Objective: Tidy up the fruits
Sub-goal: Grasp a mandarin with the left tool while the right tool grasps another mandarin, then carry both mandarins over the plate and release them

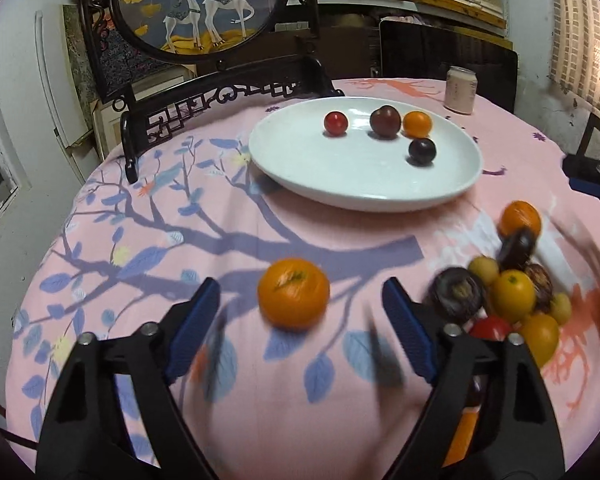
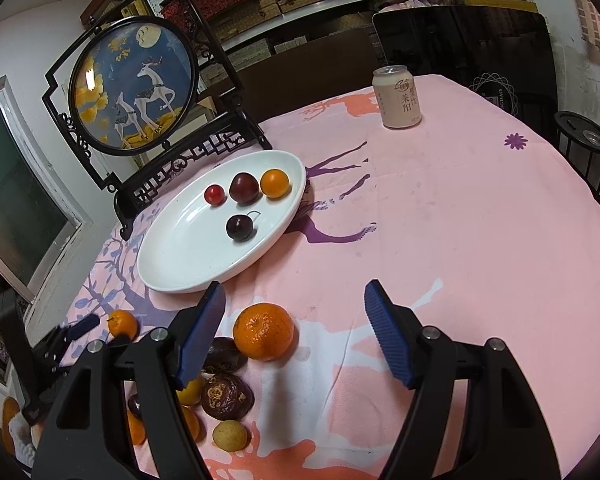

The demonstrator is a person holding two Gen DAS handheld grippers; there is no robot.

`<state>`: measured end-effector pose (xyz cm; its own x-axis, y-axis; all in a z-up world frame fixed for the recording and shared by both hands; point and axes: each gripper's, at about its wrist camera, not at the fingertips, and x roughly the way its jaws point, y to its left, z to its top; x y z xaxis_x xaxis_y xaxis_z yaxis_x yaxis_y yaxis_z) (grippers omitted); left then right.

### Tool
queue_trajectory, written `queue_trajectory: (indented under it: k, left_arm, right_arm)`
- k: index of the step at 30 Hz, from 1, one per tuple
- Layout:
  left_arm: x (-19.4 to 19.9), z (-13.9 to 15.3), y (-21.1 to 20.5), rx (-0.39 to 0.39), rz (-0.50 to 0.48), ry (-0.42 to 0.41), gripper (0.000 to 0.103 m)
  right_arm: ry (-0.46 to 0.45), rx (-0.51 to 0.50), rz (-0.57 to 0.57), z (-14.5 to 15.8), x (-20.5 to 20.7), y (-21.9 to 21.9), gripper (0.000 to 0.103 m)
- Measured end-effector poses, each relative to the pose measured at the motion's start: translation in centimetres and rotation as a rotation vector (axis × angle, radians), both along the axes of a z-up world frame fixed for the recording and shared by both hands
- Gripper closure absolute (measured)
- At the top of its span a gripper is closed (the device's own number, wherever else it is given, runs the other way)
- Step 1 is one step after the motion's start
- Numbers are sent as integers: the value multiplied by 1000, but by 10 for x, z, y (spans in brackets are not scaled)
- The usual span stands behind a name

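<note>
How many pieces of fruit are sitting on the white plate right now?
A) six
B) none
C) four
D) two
C: the white plate holds four pieces: a small red fruit, a dark red plum, a small orange and a dark cherry; the rest of the fruit lies on the tablecloth.

Glossy white plate (image 1: 364, 196), matt cloth (image 1: 220, 240)
</note>
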<state>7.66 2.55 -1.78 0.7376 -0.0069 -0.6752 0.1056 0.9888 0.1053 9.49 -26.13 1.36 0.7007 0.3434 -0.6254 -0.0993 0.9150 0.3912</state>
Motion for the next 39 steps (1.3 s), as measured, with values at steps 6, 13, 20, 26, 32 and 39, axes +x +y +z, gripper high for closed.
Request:
queue_trajectory:
  k: [6, 13, 20, 26, 32, 39]
  left_arm:
    - [17, -6, 9, -44, 19, 53, 52]
    - [31, -10, 20, -101, 35, 82, 61]
    - [30, -11, 18, -88, 32, 81, 62]
    - [31, -12, 19, -83, 37, 92, 62]
    - [33, -15, 19, -91, 37, 110, 62]
    - [35, -15, 20, -104, 33, 113, 62]
  right_arm:
    - [12, -15, 20, -2, 2, 7, 31]
    - [57, -42, 88, -13, 6, 25, 31]
    - [60, -53, 102, -19, 7, 30, 36]
    - [93, -70, 98, -29, 17, 38, 52]
    - [144, 21, 130, -35, 22, 39, 56]
    - [204, 115, 155, -45, 32, 47, 63]
